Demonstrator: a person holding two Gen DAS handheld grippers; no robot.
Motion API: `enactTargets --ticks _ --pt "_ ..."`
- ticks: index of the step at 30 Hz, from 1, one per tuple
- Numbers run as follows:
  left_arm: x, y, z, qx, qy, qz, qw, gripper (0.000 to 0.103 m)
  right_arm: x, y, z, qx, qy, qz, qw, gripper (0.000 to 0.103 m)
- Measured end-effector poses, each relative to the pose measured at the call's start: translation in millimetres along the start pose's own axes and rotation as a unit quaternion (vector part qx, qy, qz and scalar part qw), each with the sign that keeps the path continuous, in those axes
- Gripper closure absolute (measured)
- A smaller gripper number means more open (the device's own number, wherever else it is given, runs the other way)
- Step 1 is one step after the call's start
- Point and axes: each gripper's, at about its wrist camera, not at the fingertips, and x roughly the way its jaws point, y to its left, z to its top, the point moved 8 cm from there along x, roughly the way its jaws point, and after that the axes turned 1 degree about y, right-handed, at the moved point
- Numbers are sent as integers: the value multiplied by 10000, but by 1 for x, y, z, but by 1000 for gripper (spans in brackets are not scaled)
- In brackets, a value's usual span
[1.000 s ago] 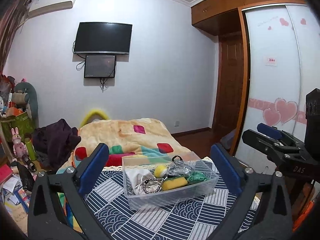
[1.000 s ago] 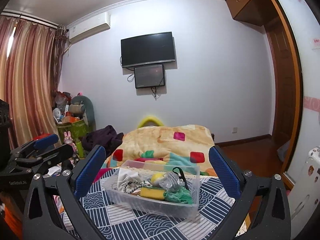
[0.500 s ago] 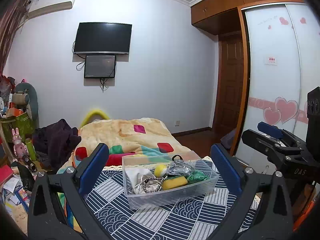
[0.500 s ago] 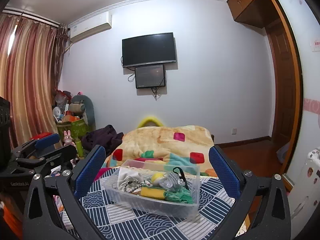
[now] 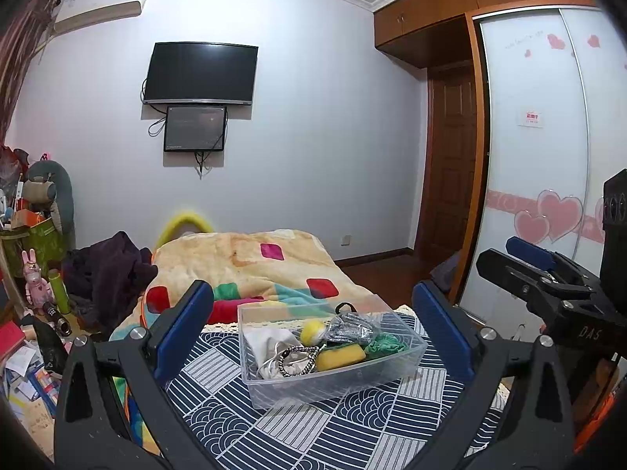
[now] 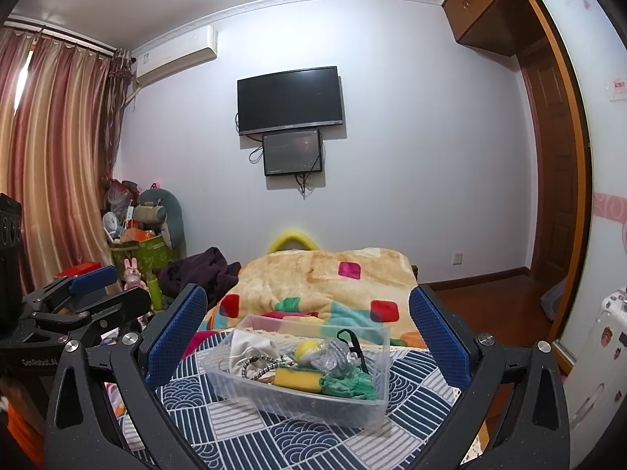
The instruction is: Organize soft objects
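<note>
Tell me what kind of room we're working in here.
Most likely a lived-in bedroom: a bed under a patchwork blanket, a wall-mounted TV, and a sliding wardrobe door with heart decals. The clear bin of soft items sits on a patterned cloth.

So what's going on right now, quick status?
Left gripper and right gripper both open, empty, short of the clear bin. Soft items inside it. Nothing in the way.

Dim, sharp frames; bowed fisheye edges
</note>
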Motion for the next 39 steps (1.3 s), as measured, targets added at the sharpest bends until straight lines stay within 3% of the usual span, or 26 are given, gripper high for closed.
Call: enactTargets --ticks 39 --pt "2 7 3 -90 114 -134 9998 0 -2 -3 2 0 -1 -11 10000 0"
